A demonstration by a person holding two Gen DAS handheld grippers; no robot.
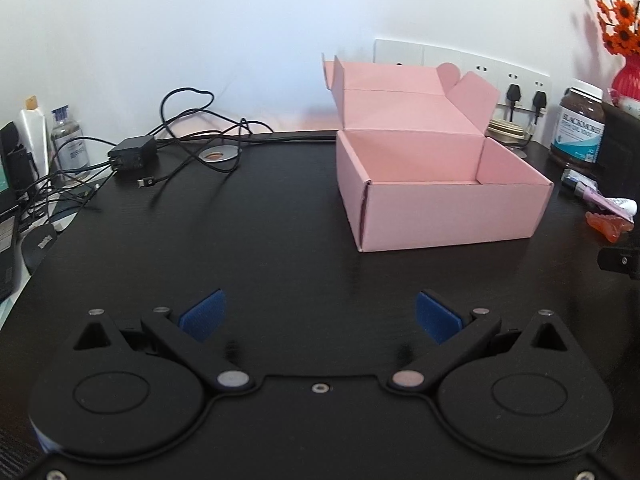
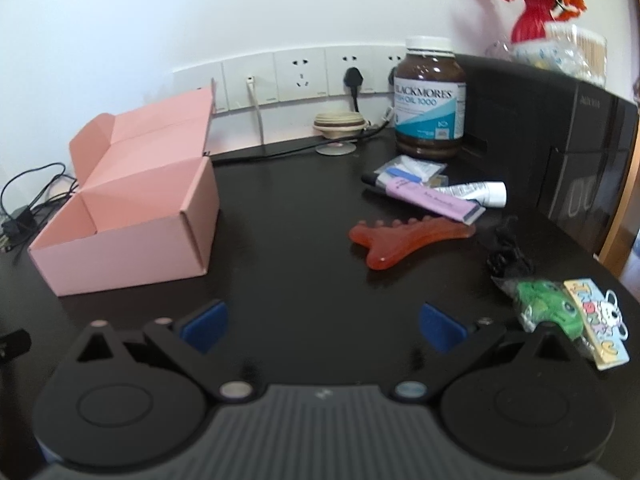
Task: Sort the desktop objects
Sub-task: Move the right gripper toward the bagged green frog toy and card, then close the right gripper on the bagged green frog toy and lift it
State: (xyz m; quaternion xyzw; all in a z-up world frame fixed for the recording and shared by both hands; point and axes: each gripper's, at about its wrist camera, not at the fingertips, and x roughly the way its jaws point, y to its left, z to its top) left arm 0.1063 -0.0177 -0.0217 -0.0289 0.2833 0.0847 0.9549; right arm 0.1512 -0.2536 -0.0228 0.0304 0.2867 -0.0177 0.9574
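Left gripper [image 1: 320, 316]: lower centre of the left wrist view, over bare desk; jaws spread wide, nothing between the blue pads [image 1: 202, 314].
Right gripper [image 2: 324, 326]: lower centre of the right wrist view, over bare desk; jaws spread wide, holding nothing.
Desk [image 1: 240, 248]: black, wood-grain surface, carries everything listed.
Pink box [image 1: 440, 196]: cardboard, lid flipped up and back toward the wall, inside bare as far as can be seen; right of centre in the left view, left of centre in the right view [image 2: 132, 216].
Orange scraper [image 2: 404, 238]: translucent, knobbed along one edge, flat on the desk right of centre in the right view, apart from the box.
Purple tube [image 2: 432, 200]: lying just behind the scraper, touching a white tube [image 2: 476, 192] and a small clear packet [image 2: 408, 168].
Green packet [image 2: 544, 310]: right edge of the right view, beside a cartoon card [image 2: 600, 320]; partly hidden by the gripper arm.
Black cord bundle [image 2: 508, 256]: between the scraper and the green packet.
Brown jar [image 2: 430, 100]: white lid, blue and white label, upright near the wall, upper right.
Charger and cables [image 1: 132, 152]: tangled, upper left of the left view.
Wall sockets [image 2: 300, 76]: row along the wall, two black plugs in.
Red vase [image 2: 532, 16]: orange flowers, top right corner, on a black appliance [image 2: 560, 120].
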